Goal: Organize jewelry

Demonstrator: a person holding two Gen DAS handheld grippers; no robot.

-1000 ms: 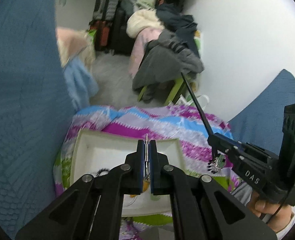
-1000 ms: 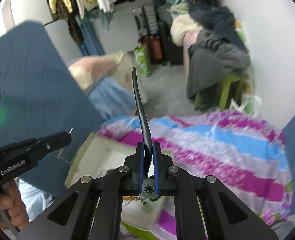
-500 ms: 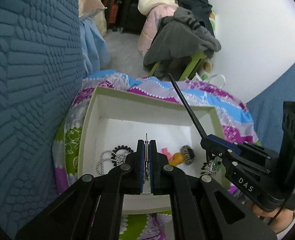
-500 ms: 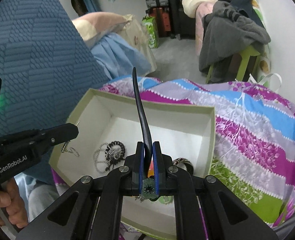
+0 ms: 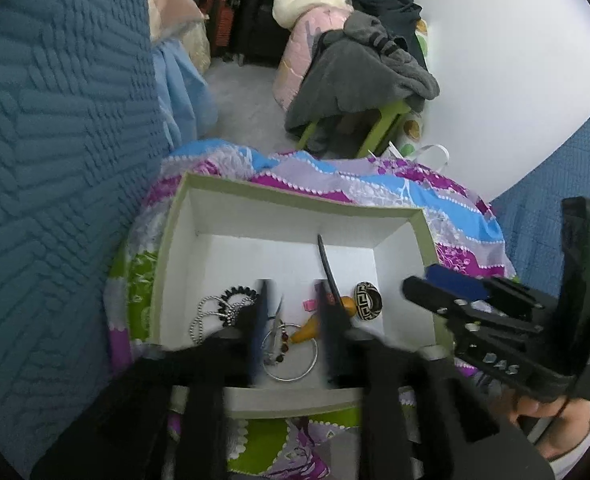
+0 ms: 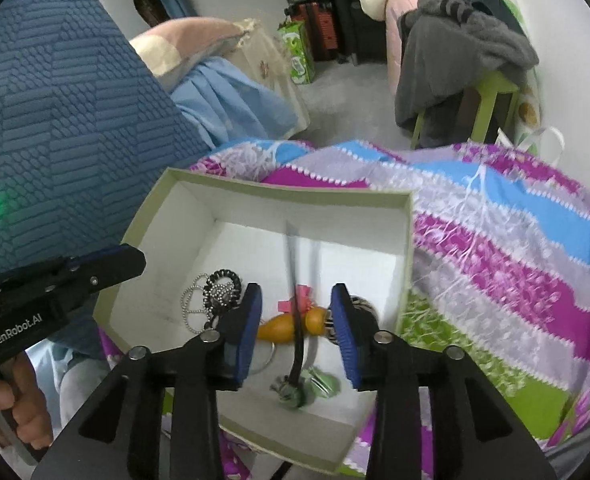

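A white box with a green rim [image 5: 295,196] [image 6: 287,188] lies on the bedspread and holds jewelry. My left gripper [image 5: 291,284] hangs over its near half, blurred, its jaws opening. A small metal earring [image 5: 277,316] sits loose between them, above a silver hoop [image 5: 295,376]. My right gripper [image 6: 295,288] is over the box too, jaws opening. A black hair stick [image 6: 295,280] [image 5: 326,264] with a green flower end [image 6: 291,392] stands free between its blue pads. A bead chain with a black hair tie [image 6: 219,288], an orange piece [image 6: 283,330] and a patterned ring [image 5: 369,300] lie inside.
The box rests on a purple, blue and green floral bedspread [image 6: 495,240]. Blue quilted cushions [image 5: 55,160] rise at the left and far right. Beyond the bed, a green stool draped with grey clothes [image 5: 355,80] stands by the white wall. A hand [image 6: 11,400] holds the left gripper's handle.
Both grippers sank toward the box and went from shut to open. The earring and the hair stick came free of the pads and now sit loose inside the box.
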